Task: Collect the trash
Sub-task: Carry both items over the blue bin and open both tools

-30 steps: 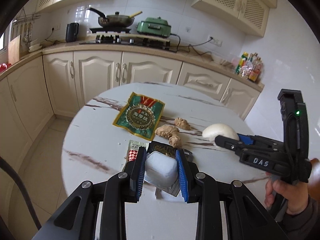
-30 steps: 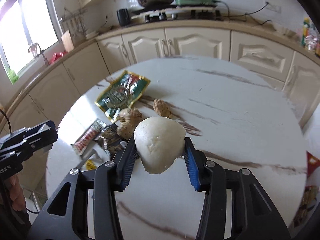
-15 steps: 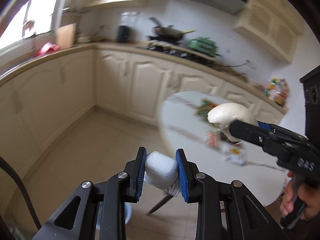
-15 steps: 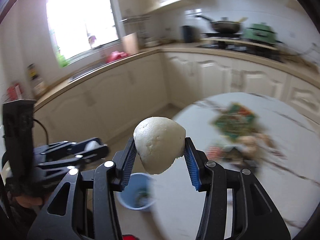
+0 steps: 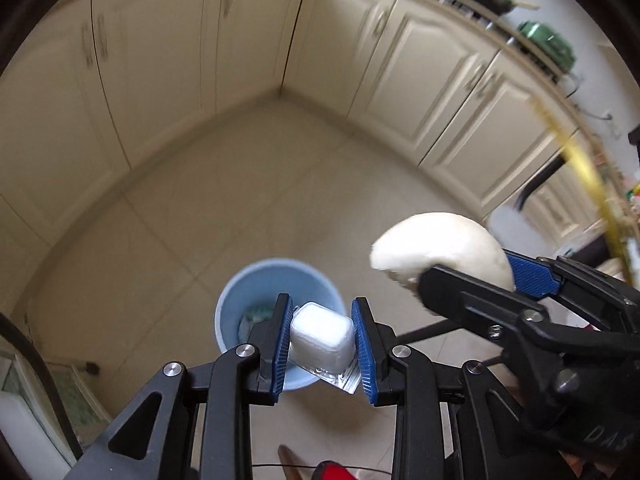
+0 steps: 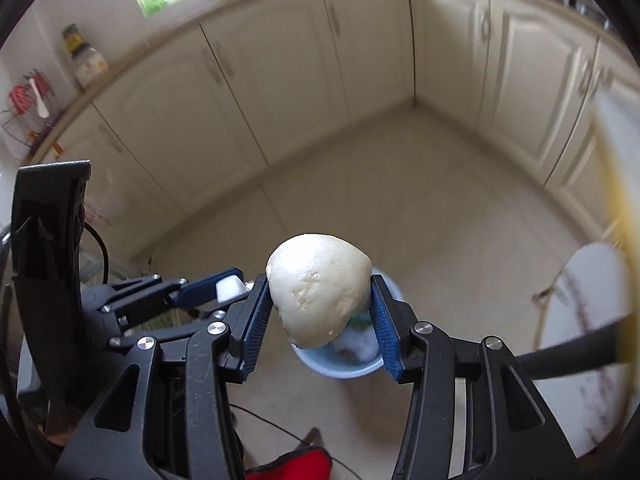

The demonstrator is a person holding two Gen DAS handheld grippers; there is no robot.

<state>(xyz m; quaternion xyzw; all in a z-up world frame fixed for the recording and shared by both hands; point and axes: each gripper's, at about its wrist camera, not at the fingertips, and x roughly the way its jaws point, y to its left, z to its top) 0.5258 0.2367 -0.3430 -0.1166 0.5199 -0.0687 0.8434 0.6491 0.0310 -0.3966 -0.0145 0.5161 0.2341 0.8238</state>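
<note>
Tongs both grip trash above the blue bin (image 5: 276, 280) on the floor: your left tongs (image 5: 322, 342) pinch a light, crushable plastic cup (image 5: 322, 334) by its sides, your right tongs (image 6: 318, 314) clamp a soft bun (image 6: 318, 288) across its middle.

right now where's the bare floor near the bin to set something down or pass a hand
Bare tile runs from the blue bin back to the cabinet corner, and along the cabinets on both sides. It is crowded right over the bin: the left gripper holds a white cup, the right gripper a steamed bun.
</note>
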